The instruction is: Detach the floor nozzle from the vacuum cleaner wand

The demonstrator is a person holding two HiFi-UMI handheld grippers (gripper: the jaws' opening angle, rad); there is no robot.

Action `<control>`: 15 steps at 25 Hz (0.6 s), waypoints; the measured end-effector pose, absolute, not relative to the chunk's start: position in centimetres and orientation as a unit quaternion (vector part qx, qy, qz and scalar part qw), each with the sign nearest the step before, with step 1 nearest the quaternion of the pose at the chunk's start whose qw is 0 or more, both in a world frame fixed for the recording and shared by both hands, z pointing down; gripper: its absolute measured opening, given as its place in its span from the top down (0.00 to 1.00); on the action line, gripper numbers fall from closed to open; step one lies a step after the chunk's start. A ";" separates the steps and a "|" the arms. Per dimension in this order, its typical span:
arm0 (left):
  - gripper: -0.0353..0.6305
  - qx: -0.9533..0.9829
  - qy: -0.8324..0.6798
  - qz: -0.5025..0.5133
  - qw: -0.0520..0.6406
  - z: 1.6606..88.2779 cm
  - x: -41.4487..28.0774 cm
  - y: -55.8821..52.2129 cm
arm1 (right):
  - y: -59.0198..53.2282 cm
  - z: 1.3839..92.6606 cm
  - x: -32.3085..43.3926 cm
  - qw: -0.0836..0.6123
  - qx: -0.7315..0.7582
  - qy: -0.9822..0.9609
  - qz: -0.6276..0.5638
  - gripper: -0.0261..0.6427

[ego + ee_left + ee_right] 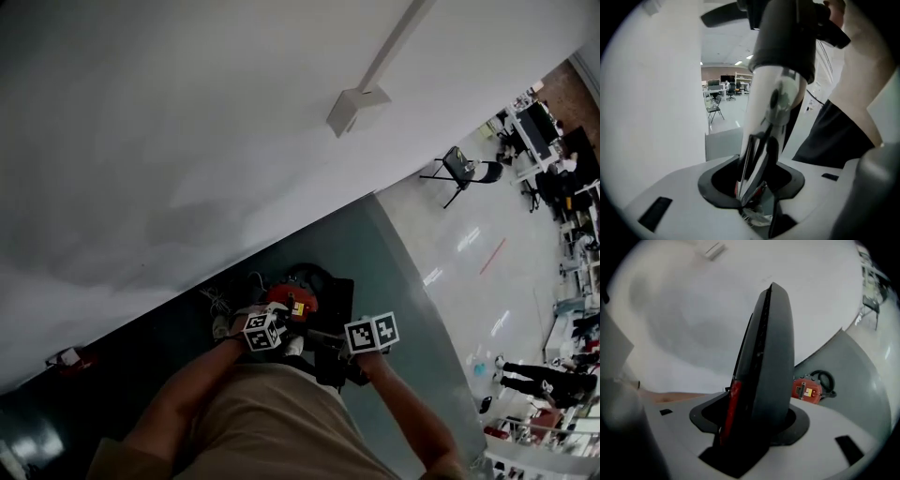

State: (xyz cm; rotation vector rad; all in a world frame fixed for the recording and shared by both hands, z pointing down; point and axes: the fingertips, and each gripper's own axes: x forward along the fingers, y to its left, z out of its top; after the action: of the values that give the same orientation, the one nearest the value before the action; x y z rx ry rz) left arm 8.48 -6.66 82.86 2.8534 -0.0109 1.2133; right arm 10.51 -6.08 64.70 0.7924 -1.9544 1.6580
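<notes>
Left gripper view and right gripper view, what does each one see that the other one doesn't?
Only the left gripper view shows the white wand between its jaws, with a grey collar above it. Only the right gripper view shows the floor nozzle, broad and dark with a red strip, between its jaws, and the red vacuum body on the floor. Both share the white wall and the far-off office.
</notes>
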 end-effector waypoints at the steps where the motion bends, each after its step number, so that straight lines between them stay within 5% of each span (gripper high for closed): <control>1: 0.72 0.915 0.000 0.403 0.008 82.9 8.5 -6.2 | -5.9 64.8 10.7 0.236 0.263 -0.718 0.600 0.58; 5: 0.72 0.905 0.029 0.425 -0.002 83.5 8.9 -5.9 | -6.4 64.7 11.4 0.164 0.248 -0.708 0.640 0.60; 15: 0.71 0.896 0.078 0.437 0.004 83.1 8.6 -5.6 | -6.3 64.4 11.6 0.150 0.250 -0.714 0.637 0.60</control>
State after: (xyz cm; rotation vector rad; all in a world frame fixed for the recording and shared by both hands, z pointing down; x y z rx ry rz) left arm 8.61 -5.59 83.12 2.8092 0.2455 1.3688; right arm 11.58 -6.30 64.36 0.7173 -2.0509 1.8295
